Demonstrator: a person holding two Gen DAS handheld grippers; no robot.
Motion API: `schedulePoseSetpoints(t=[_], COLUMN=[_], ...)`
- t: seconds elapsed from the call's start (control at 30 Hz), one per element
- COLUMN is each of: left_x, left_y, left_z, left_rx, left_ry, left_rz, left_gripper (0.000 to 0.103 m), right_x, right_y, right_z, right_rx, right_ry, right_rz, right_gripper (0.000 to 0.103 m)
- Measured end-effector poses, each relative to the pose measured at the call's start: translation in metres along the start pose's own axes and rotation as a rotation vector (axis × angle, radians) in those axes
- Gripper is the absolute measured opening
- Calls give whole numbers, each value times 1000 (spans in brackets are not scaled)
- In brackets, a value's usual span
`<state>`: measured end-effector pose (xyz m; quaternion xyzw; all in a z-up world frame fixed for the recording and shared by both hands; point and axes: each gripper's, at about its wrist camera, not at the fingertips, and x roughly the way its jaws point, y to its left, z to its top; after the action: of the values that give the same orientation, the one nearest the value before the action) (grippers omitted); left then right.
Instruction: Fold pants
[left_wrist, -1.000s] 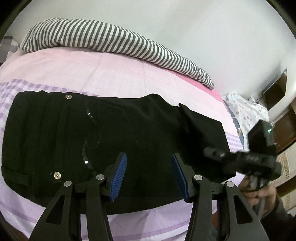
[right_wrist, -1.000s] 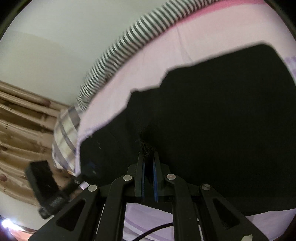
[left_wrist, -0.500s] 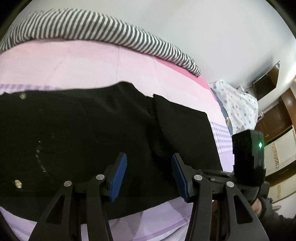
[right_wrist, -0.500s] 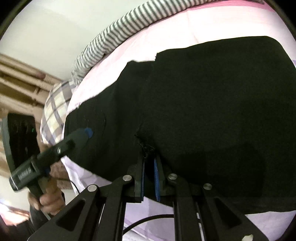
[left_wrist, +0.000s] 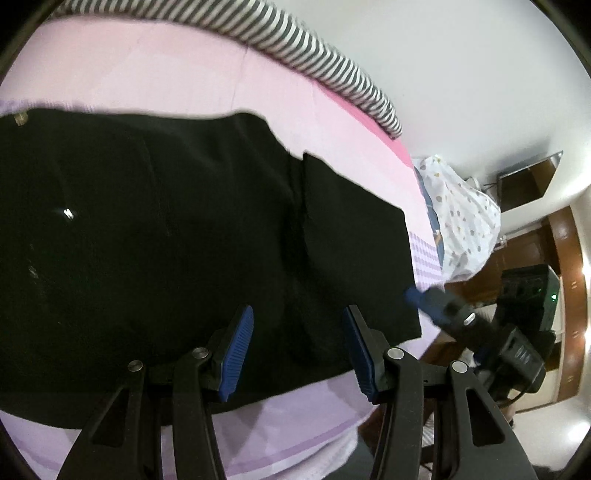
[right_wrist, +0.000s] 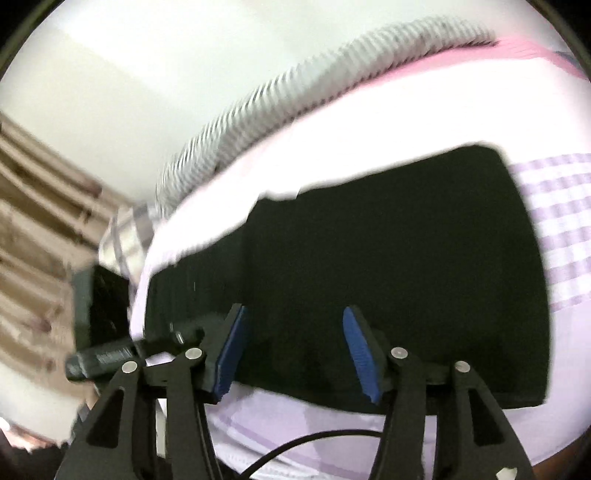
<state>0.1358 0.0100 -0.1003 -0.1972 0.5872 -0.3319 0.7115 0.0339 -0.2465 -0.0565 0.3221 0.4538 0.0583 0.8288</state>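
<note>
Black pants (left_wrist: 192, 236) lie folded flat on a pink and lilac bed sheet (left_wrist: 184, 70). One layer overlaps on the right, its edge running down the middle of the cloth. My left gripper (left_wrist: 297, 347) hovers open over the near edge of the pants, nothing between its blue pads. In the right wrist view the same pants (right_wrist: 388, 266) lie below my right gripper (right_wrist: 291, 349), whose jaws are opening; no cloth is between the pads. The right gripper (left_wrist: 443, 314) shows beside the pants' right edge in the left wrist view, and the left gripper (right_wrist: 110, 354) shows at left in the right wrist view.
A grey-and-white striped pillow (left_wrist: 306, 48) lies along the far side of the bed by a white wall. A dotted white cloth (left_wrist: 461, 206) sits off the bed's right end. Wooden furniture (left_wrist: 565, 266) stands beyond it. A checked cloth (right_wrist: 129, 232) lies at the bed's left end.
My right gripper has let go of the pants' fold, opened and drawn back and up. The folded layer now lies flat. The left gripper shifted right along the pants and stayed open.
</note>
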Motion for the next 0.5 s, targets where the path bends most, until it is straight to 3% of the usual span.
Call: schedulePoseSetpoints(t=[0.13, 0.3, 0.5], left_x=[13, 27, 39], left_y=[-1, -4, -13], left_z=[-3, -7, -5], left_rx=[-28, -42, -37], left_ry=[61, 111, 97], left_rz=[-17, -1, 3], left_gripper=[52, 51, 51], right_x=[-15, -17, -24], right_y=[-15, -31, -35], right_z=[9, 12, 16], right_rx=[64, 134, 142], right_ry=[-83, -120, -150], right_rz=[10, 27, 29], right_gripper=[56, 56, 57])
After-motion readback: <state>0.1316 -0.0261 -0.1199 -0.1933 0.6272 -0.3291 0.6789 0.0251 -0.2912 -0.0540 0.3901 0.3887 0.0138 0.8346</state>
